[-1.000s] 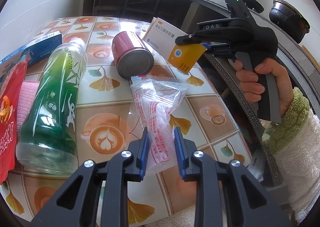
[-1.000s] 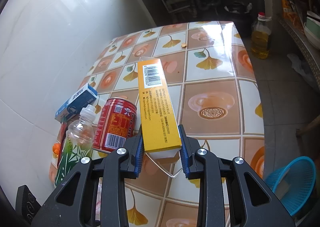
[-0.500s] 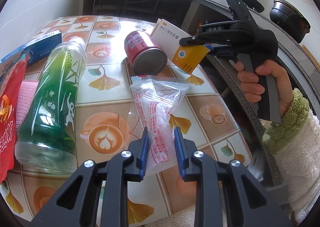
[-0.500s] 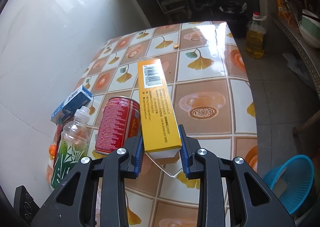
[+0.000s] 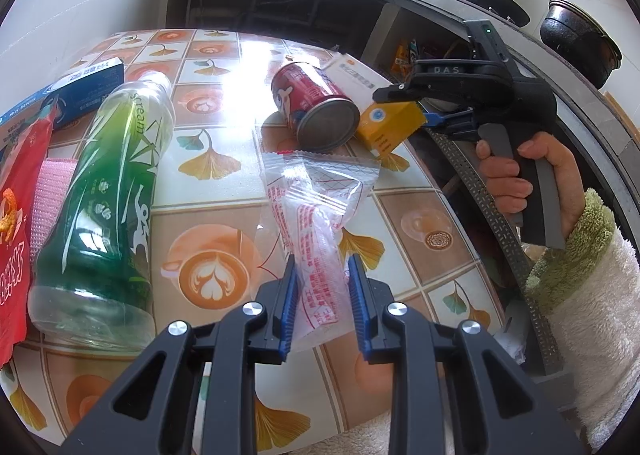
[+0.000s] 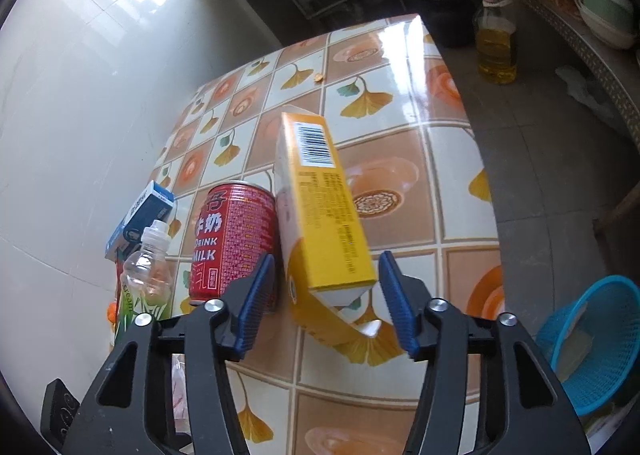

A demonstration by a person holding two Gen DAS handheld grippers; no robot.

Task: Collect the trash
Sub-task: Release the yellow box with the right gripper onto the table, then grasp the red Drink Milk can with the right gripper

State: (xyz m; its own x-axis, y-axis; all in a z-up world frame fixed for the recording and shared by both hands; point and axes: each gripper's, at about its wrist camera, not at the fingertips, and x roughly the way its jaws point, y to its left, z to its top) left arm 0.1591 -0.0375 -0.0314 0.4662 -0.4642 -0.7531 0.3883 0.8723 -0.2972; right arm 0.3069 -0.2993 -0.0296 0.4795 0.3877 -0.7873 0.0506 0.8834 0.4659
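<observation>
My left gripper (image 5: pixel 322 307) is shut on a clear plastic wrapper (image 5: pixel 316 223) with red print, whose far end lies on the tiled table (image 6: pixel 400 67). The jaws of my right gripper (image 6: pixel 326 303) are opening. A yellow medicine box (image 6: pixel 324 207) stands tilted between them, and neither pad touches it. Its left side leans on a red milk can (image 6: pixel 234 239) lying on the table. The left wrist view shows that can (image 5: pixel 316 107) and the box (image 5: pixel 390 125) at the right gripper's tips, near the table's right edge.
A green drink bottle (image 5: pixel 108 191) lies at the left, beside a blue carton (image 5: pixel 88 87), a red snack bag (image 5: pixel 16 223) and a pink cloth (image 5: pixel 50 191). On the floor right of the table stand a blue basket (image 6: pixel 592 343) and an oil bottle (image 6: pixel 496 43).
My right gripper's jaws have spread and let go of the yellow box, which tipped against the red can. The can has shifted right, toward the box. The left gripper has stayed put.
</observation>
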